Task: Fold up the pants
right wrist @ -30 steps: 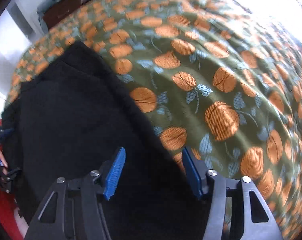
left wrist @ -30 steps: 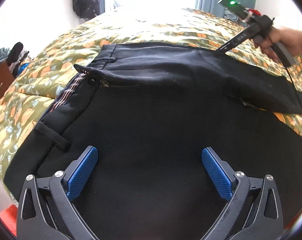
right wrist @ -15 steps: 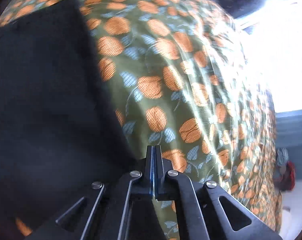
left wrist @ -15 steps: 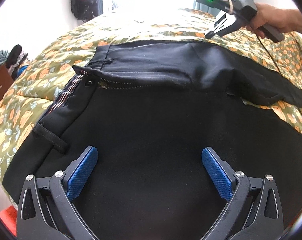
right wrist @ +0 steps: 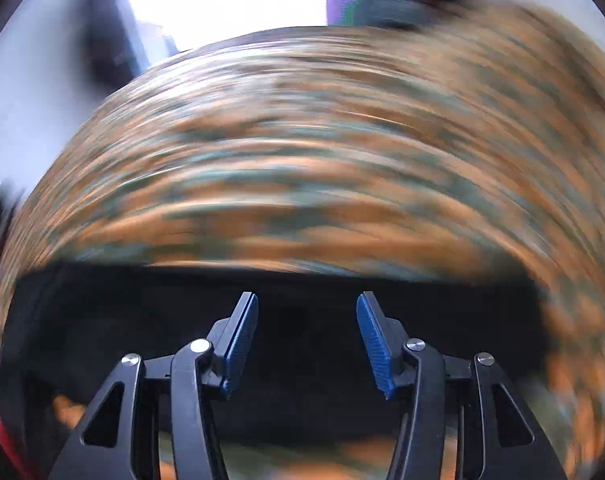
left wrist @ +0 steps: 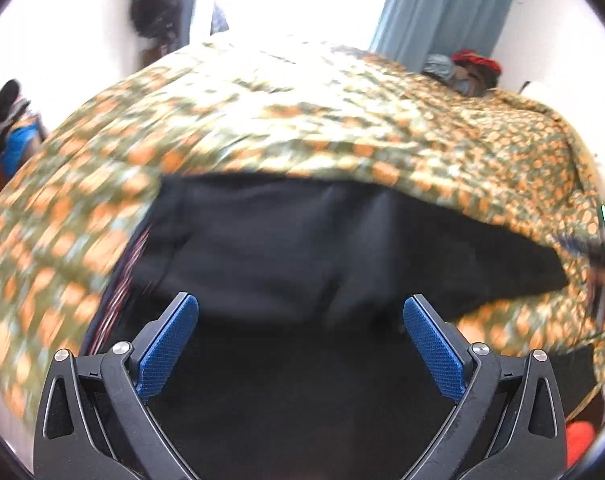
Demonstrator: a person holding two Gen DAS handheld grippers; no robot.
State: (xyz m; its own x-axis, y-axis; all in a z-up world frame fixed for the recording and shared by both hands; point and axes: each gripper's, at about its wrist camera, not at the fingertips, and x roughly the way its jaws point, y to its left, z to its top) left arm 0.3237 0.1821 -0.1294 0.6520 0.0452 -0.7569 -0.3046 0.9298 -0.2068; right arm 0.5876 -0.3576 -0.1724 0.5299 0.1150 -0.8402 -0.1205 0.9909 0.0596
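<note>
The left gripper (left wrist: 300,344) gapes wide and empty above the dark pants (left wrist: 302,248). The right gripper (right wrist: 307,338) stands half open, its jaws having just parted, nothing between the pads, black cloth beneath. The pants lie spread on the bed (left wrist: 302,120) near its near edge, waistband toward the left edge, probably laid flat so a leg can be folded over. Both views are blurred. Patterned cover lies bare beyond the pants toward the far edge, leaving room to swing; clutter sits at the far right corner
</note>
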